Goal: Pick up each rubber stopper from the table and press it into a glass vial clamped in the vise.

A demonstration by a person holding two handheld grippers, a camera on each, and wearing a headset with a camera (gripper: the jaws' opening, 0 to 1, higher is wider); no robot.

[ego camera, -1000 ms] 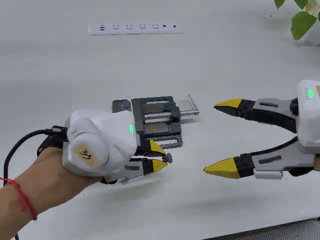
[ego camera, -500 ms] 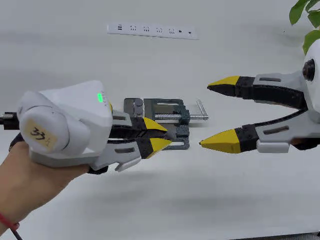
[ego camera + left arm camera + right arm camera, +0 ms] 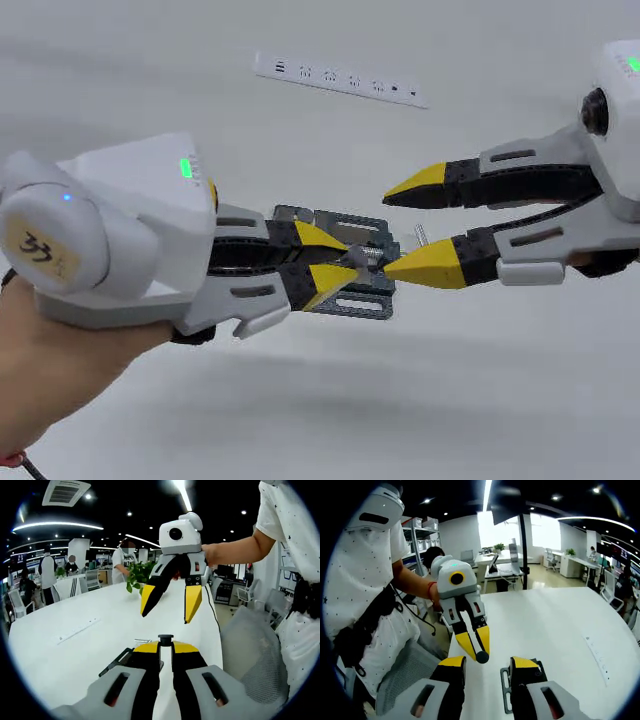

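Left tongs [image 3: 346,260] pinch a dark stopper [image 3: 165,639], apparently rubber. Right tongs [image 3: 388,233] gape wide, facing it over the vise [image 3: 348,304].

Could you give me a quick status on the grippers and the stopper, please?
Left gripper shut on rubber stopper, off the table. Right gripper open, tips facing it. Vise beneath them; nothing between the grippers.

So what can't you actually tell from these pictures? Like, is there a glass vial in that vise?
- Vial in the vise: head view. The left gripper and its stopper cover the clamp, so I cannot tell.
- Vise details: head view, smeared by motion blur.
- Power strip sockets: head view, blurred and small.
- Right gripper body: head view, cut off by the right edge.
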